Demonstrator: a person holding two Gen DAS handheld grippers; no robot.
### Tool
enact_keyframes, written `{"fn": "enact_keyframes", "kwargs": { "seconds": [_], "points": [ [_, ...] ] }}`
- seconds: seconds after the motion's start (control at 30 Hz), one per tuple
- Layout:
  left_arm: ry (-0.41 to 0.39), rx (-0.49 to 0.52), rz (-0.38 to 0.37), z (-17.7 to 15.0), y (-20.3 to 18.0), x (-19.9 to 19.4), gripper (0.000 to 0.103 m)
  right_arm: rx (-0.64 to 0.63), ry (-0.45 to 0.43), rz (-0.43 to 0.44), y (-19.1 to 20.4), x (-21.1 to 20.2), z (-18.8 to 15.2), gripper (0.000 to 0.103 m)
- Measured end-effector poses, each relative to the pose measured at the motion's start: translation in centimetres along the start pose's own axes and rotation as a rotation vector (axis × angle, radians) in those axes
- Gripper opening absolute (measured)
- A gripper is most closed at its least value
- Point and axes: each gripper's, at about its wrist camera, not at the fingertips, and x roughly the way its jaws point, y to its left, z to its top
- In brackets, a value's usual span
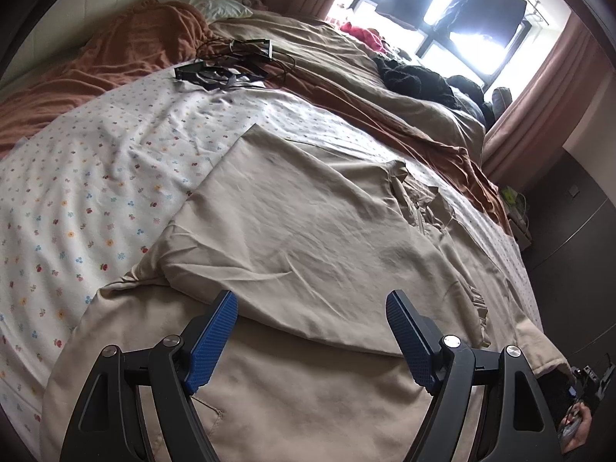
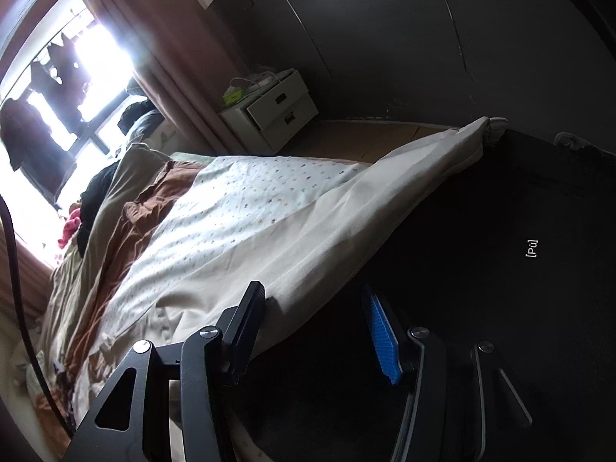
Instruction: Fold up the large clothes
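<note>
While the beige garment (image 1: 292, 231) lies flat (partly folded), the left gripper (image 1: 312, 308) hovers above.

Home bedroom: rumpled bed (image 1: 115, 161), pillow (image 1: 215, 4), curtained window (image 1: 442, 19), nightstand (image 2: 277, 111).

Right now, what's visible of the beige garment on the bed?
The beige garment lies spread on the floral sheet, thin, creased woven fabric, partly folded: an upper layer lies over a lower one. A drawstring-like waist area bunches at its right side. The left hand-held gripper hovers open above its near fold, not gripping.
</note>
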Motion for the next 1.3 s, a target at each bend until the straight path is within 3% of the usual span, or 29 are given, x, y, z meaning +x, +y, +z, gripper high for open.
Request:
{"fn": "enact_keyframes", "kwargs": {
  "seconds": [0.07,0.1,0.13,0.2,0.3,0.57,0.8,1.07,1.3],
  "points": [
    [-0.001,0.006,0.006,-0.1,-0.1,0.1,0.081,0.022,0.0,0.008,-0.4,0.4,0.3,0.054],
    [-0.001,0.008,0.009,-0.1,-0.2,0.1,0.081,0.029,-0.006,0.012,-0.7,0.4,0.4,0.049],
    [-0.001,0.008,0.013,-0.2,-0.1,0.1,0.081,0.031,-0.009,0.02,-0.8,0.5,0.6,0.032],
    [-0.002,0.002,0.014,-0.2,0.0,0.1,0.081,0.012,-0.013,0.045,-0.2,0.0,0.8,0.015],
    [-0.003,-0.022,0.005,0.0,0.5,0.0,0.081,-0.053,-0.066,0.057,1.9,-1.8,1.3,0.009],
    [-0.016,-0.058,-0.033,0.8,1.5,-1.0,0.08,-0.192,-0.125,0.165,9.5,-7.2,0.6,0.007],
    [-0.048,-0.09,-0.07,2.0,2.9,-2.6,0.081,-0.32,-0.106,0.263,17.1,-10.6,-3.7,0.007],
    [-0.07,-0.167,-0.139,3.0,4.9,-4.1,0.081,-0.433,0.006,0.336,23.4,-9.2,-11.0,0.007],
    [-0.086,-0.222,-0.176,3.7,6.6,-5.1,0.08,-0.477,0.188,0.303,24.2,-4.8,-18.4,0.008]
  ]
}}
